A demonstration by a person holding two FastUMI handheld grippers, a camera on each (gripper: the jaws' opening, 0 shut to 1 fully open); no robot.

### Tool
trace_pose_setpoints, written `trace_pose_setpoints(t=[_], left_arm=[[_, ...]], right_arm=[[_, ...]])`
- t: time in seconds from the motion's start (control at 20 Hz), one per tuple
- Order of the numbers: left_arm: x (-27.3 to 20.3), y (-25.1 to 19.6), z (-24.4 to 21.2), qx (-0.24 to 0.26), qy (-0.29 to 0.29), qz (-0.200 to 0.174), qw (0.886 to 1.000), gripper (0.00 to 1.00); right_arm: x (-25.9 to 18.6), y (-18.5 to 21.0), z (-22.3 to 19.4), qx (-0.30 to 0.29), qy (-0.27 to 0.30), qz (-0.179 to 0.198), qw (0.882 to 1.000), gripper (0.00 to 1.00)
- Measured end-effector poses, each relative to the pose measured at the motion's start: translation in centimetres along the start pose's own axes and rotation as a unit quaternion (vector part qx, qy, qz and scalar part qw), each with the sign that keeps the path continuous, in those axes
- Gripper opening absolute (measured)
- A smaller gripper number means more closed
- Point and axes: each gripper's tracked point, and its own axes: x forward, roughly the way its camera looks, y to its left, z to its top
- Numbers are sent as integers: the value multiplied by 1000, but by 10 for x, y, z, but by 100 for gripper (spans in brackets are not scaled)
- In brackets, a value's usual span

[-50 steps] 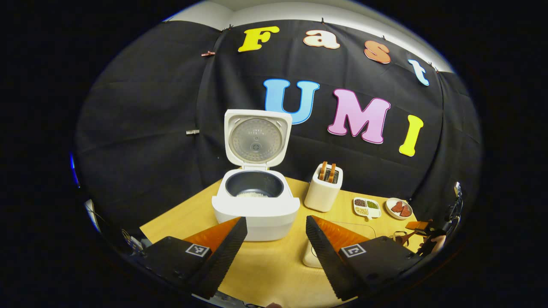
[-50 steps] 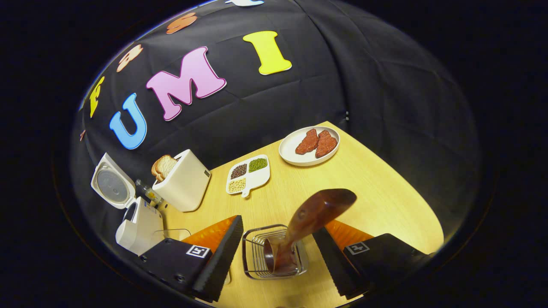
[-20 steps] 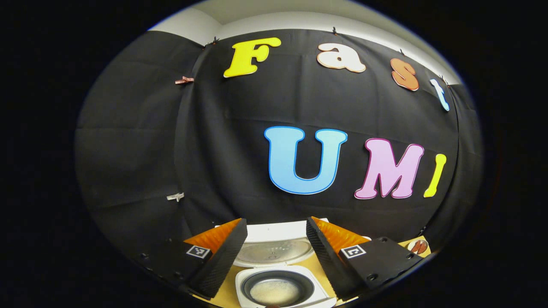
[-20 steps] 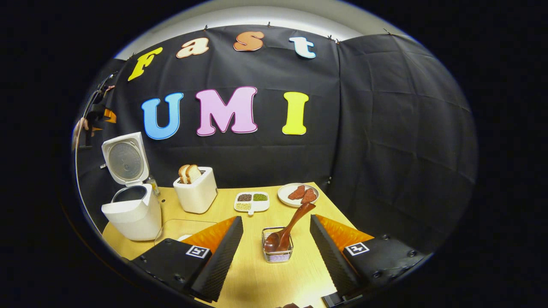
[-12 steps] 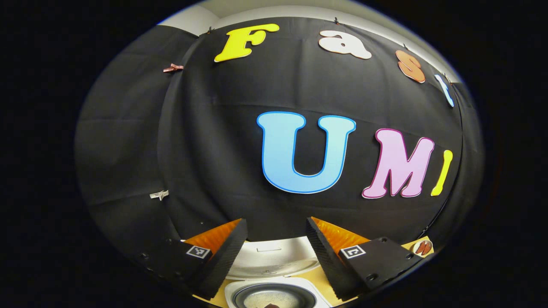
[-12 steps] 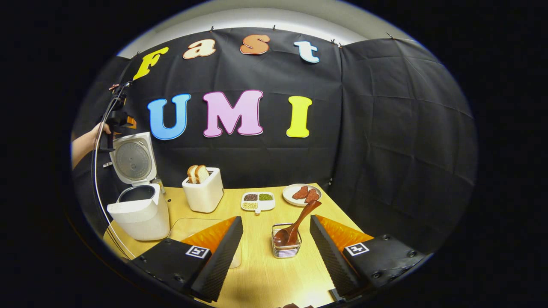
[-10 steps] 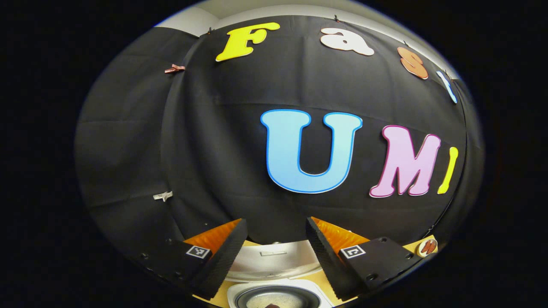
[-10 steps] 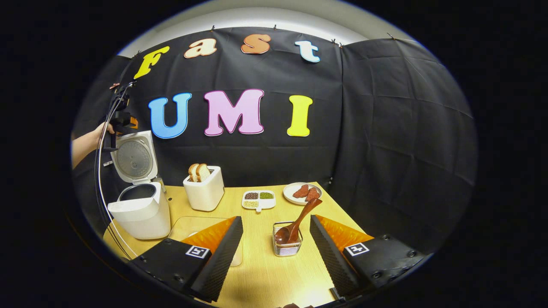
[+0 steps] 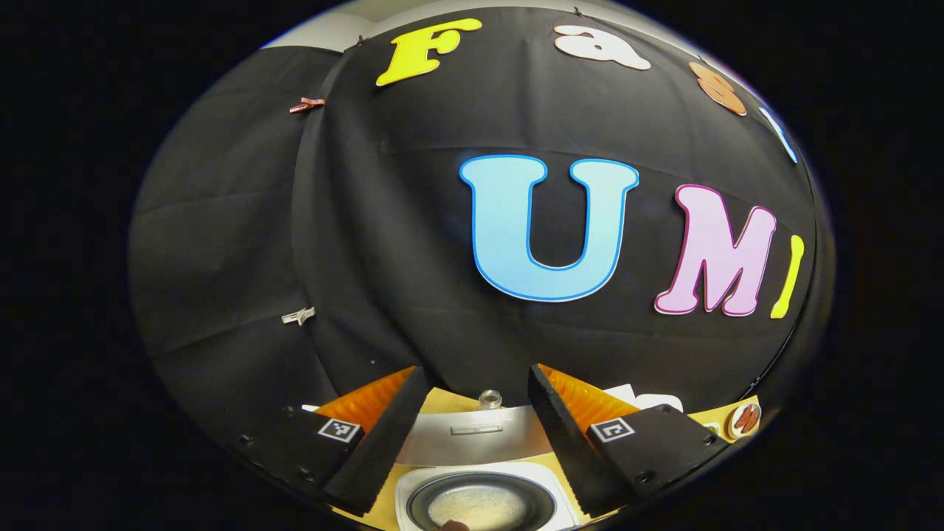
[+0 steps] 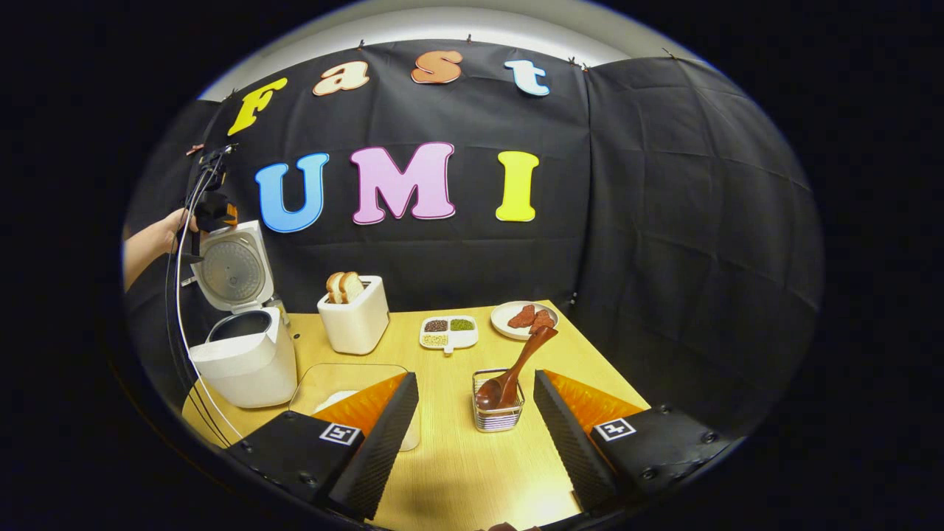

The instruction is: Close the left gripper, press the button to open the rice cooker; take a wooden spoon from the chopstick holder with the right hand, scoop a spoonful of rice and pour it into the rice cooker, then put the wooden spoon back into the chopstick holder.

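Note:
The white rice cooker point(image 10: 247, 365) stands open at the table's left, its lid point(image 10: 232, 267) upright. In the left gripper view its dark pot point(image 9: 479, 505) holds white rice, just below my open left gripper point(image 9: 476, 375), which hovers above the lid's top edge point(image 9: 472, 435). A hand holds that left gripper point(image 10: 214, 210) by the lid top in the right gripper view. The wooden spoon point(image 10: 516, 369) leans in the wire chopstick holder point(image 10: 498, 417), bowl end down. My right gripper point(image 10: 474, 376) is open, back from the holder, touching nothing.
A clear container with rice point(image 10: 346, 387) sits partly behind my right gripper's left finger. A white toaster with bread point(image 10: 358, 321), a divided dish of grains point(image 10: 448, 332) and a plate of meat point(image 10: 525, 317) line the back. The table ends right of the holder.
The left gripper rose from in front of the cooker to above its lid, staying open. The right gripper drew back from the holder, leaving the spoon inside it.

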Motion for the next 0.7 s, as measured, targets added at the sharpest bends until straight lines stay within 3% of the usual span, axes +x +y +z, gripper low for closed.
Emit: trace_pose_setpoints(t=[0.25, 0.7], left_arm=[[-41, -7, -31, -15, 41, 11, 999, 98], [-104, -24, -135, -17, 108, 26, 994, 99]], right_arm=[[13, 10, 1, -5, 1, 43, 999, 99], [32, 22, -10, -9, 21, 109, 994, 99]])
